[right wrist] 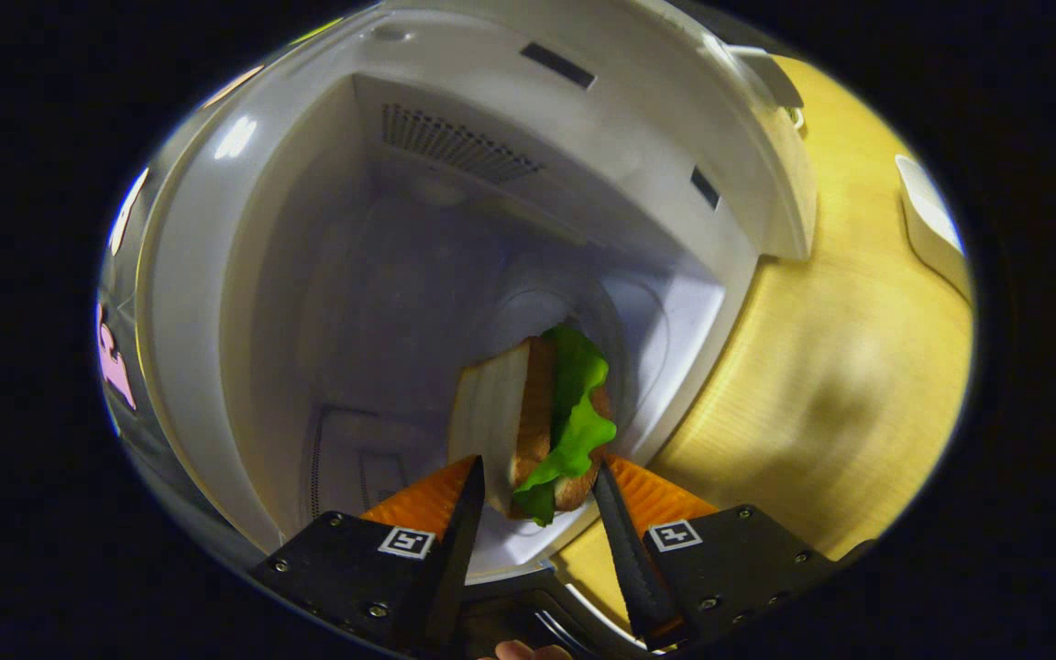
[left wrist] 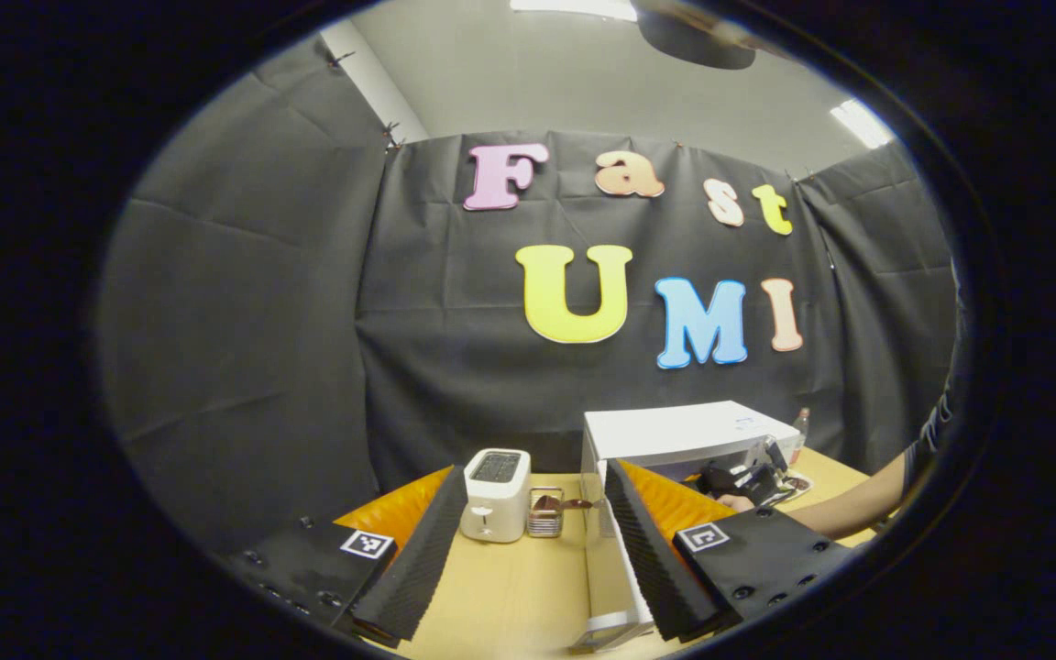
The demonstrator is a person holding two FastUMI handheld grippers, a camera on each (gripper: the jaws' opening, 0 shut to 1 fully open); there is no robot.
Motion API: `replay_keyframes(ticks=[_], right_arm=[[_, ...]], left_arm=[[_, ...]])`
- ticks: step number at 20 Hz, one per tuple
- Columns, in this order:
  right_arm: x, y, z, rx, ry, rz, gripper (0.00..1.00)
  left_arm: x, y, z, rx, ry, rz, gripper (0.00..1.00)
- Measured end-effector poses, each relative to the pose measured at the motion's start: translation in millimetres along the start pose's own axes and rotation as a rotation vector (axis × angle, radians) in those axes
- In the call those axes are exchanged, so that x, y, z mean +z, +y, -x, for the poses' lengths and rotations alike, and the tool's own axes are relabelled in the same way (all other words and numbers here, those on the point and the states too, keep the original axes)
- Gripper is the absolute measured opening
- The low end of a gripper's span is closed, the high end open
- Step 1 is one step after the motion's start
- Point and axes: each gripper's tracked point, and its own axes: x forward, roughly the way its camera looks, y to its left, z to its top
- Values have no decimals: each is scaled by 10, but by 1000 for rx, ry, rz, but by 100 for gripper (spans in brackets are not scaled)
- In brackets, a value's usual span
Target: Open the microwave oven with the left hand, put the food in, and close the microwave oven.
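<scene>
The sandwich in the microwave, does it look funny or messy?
A little. The sandwich is tipped on its edge between the right gripper fingers, not lying flat, and its lettuce hangs out one side. Nothing looks spilled inside the microwave.

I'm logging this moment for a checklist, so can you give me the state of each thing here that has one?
Microwave oven: open, cavity exposed.
Microwave door: swung out, seen edge-on between the left tongs' fingers.
Sandwich: held on edge at the cavity mouth.
Right tongs: shut on the sandwich.
Left tongs: open, holding nothing.
Toaster: upright, slots empty.
</scene>
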Motion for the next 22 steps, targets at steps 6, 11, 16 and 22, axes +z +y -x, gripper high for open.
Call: replay_keyframes(ticks=[6,11,16,22], right_arm=[[250,-167,620,-6,-46,238,72],[560,-67,1329,37,-145,540,72],[939,343,2186,126,-324,806,72],[1220,758,3229,226,-500,983,72]], left_arm=[[5,-263,-151,-63,-20,9,97],[38,-493,-224,-104,-43,12,100],[44,-827,-216,-154,-56,2,100],[78,-1218,-208,-198,-65,13,98]])
